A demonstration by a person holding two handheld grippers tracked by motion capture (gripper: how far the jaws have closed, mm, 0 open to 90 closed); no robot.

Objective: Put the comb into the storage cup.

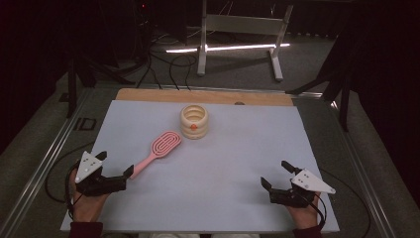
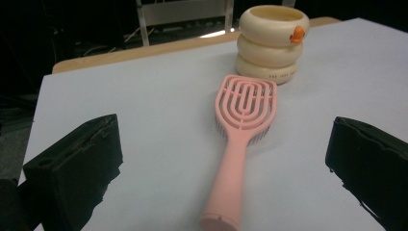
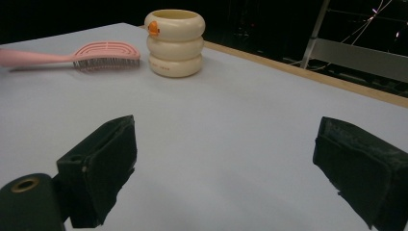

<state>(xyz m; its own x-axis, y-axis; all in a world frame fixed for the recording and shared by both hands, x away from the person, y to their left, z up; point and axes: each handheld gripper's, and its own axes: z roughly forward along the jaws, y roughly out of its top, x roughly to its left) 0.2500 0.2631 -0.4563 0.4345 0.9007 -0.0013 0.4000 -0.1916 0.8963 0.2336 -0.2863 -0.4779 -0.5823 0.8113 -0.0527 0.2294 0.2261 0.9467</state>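
The pink hairbrush (image 2: pixel 243 134) lies lengthwise between the left gripper's (image 2: pixel 226 159) wide-open jaws, handle toward them, head pointing away; right gripper (image 3: pixel 226 159) jaws gape, holding nothing

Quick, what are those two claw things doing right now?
Left gripper: open, holding nothing, jaws either side of the pink hairbrush handle end.
Right gripper: open, holding nothing.

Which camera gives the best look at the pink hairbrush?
The left gripper view: the hairbrush lies close, lengthwise between the open jaws, its slotted back and some bristles plain. The high view shows the whole hairbrush from above but small, its handle end near the left gripper. The right gripper view shows it far off, side-on, bristles down.
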